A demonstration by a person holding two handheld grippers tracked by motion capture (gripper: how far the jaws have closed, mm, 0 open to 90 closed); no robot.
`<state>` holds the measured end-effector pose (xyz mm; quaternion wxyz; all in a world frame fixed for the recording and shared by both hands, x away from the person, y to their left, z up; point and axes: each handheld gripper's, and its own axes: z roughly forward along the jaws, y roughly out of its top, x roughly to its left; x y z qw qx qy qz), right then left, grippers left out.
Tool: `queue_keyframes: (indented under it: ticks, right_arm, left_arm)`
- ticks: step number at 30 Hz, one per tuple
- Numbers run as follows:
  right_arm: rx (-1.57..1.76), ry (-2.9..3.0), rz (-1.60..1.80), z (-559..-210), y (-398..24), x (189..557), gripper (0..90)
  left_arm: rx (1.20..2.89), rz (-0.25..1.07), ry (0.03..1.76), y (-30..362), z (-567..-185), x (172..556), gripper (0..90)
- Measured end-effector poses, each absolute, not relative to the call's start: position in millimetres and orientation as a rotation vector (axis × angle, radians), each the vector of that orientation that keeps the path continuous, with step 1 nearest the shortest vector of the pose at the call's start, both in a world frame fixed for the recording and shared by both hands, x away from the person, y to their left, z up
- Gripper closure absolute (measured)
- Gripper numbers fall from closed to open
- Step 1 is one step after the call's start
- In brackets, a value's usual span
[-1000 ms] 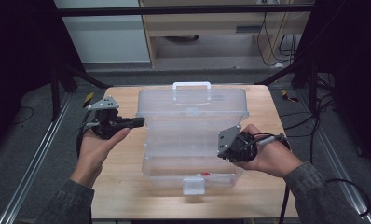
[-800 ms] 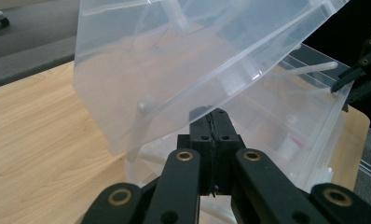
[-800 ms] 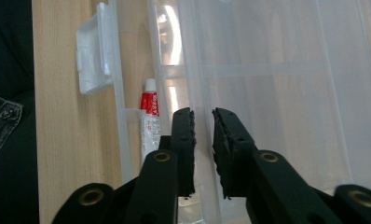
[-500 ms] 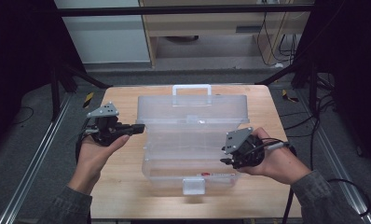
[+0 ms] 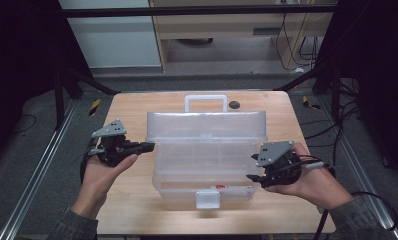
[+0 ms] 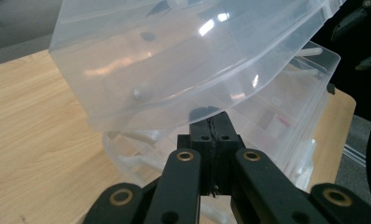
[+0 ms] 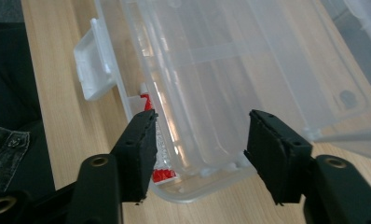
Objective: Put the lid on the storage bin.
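The clear plastic box (image 5: 207, 155) sits mid-worktop (image 5: 132, 210), lid raised. The left gripper (image 5: 146, 146), pressed together, points at its left end; the right gripper (image 5: 253, 176), jaws just opening, flanks the right end empty.

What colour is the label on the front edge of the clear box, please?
Red and white; the label on the clear box shows best in the right gripper view.

A wooden table (image 5: 137, 210) – bearing a clear plastic box (image 5: 207, 165); small dark disc (image 5: 234, 105) behind.
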<state>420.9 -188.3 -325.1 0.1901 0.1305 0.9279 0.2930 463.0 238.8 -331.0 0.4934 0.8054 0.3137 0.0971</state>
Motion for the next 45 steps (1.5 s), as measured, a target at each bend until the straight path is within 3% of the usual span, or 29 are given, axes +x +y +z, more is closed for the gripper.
queue_keyframes:
  ticks: [11,45]
  right_arm:
    - [0.446,2.568,0.817,-325.5,-208.4,415.0,30.0]
    - [0.596,2.566,0.786,-350.2,-240.2,411.9,23.1]
  left_arm:
    - [1.972,0.233,0.747,238.6,-341.8,452.3,90.0]
    - [1.999,0.236,0.762,244.2,-373.7,433.2,89.9]
